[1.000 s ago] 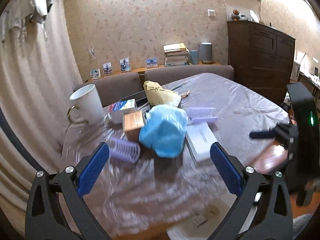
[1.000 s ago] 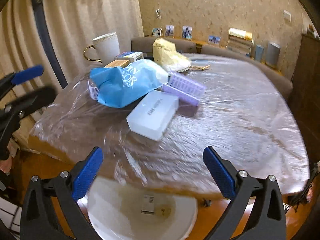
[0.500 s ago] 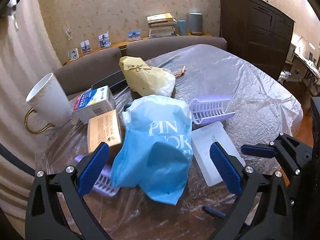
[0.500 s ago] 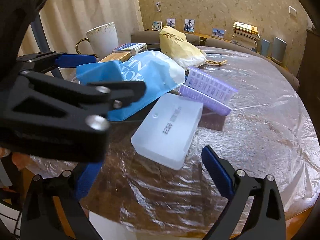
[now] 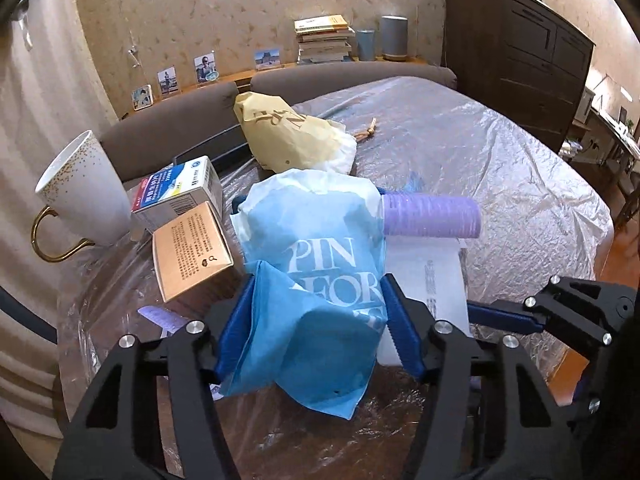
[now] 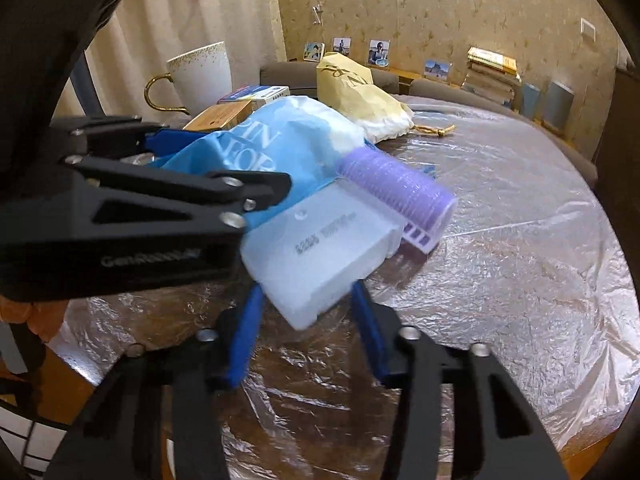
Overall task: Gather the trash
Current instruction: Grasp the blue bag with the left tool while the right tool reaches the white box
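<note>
A crumpled blue bag (image 5: 320,280) with white letters lies on the plastic-covered table (image 5: 500,184). My left gripper (image 5: 316,328) is shut on the blue bag (image 6: 256,152), its blue pads pressing both sides. My right gripper (image 6: 306,320) is shut on a white translucent plastic box (image 6: 320,248), which also shows in the left wrist view (image 5: 428,280). A purple hair roller (image 5: 430,216) rests against the bag and the box, and also shows in the right wrist view (image 6: 396,192). A yellow paper bag (image 5: 288,136) lies behind.
A white mug (image 5: 80,192) with a gold handle stands at the left. Two small cartons (image 5: 188,224) lie next to the blue bag. A second purple roller (image 5: 164,318) lies near the left finger. Sofa backs and a dark cabinet (image 5: 520,60) stand behind the table.
Both grippers moved in over the table and closed: the left onto the blue bag, the right onto the white box. The purple roller rolled against the bag.
</note>
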Motion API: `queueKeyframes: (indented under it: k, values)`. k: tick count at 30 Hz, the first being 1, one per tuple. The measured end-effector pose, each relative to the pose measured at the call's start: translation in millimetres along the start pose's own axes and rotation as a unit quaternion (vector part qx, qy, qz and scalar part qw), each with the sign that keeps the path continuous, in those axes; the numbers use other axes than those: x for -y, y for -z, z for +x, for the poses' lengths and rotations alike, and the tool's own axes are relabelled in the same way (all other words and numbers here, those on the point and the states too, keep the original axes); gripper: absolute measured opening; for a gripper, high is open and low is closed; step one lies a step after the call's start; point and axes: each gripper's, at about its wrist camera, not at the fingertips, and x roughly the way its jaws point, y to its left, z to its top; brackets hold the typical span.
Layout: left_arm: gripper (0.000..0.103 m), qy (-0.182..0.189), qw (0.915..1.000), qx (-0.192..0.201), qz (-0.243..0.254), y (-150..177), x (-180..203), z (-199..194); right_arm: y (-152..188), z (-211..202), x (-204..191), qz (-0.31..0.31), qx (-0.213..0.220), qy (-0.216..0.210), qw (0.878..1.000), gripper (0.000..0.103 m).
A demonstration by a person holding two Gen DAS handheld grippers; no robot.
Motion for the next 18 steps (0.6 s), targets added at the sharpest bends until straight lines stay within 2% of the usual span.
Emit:
queueKeyframes:
  k: [6,11,12,13,14,15,18]
  values:
    - [0.056,0.005,0.9997,0.022,-0.012,1,-2,-17,2,-12,8,0.004,0.003,-0.018,1.000,0.023]
    - [0.055,0.012,0.9991,0.036,-0.017,5,-3,-36,2,-24,11,0.002,0.008,-0.013,1.000,0.023]
    - [0.055,0.010,0.9991,0.037,-0.018,7,-4,-37,2,-24,12,0.006,0.007,-0.016,1.000,0.032]
    - [0.055,0.006,0.9991,0.037,-0.019,9,-5,-39,1,-24,13,0.013,0.008,-0.015,1.000,0.057]
    - [0.055,0.003,0.9990,0.038,-0.023,10,-6,-40,0,-25,14,0.020,0.014,-0.013,1.000,0.066]
    - [0.055,0.002,0.9988,0.040,-0.028,11,-7,-41,-2,-24,12,0.024,0.019,-0.013,0.999,0.069]
    - [0.055,-0.001,0.9980,0.044,-0.046,13,-14,-44,-7,-16,3,0.025,0.019,-0.015,0.999,0.069]
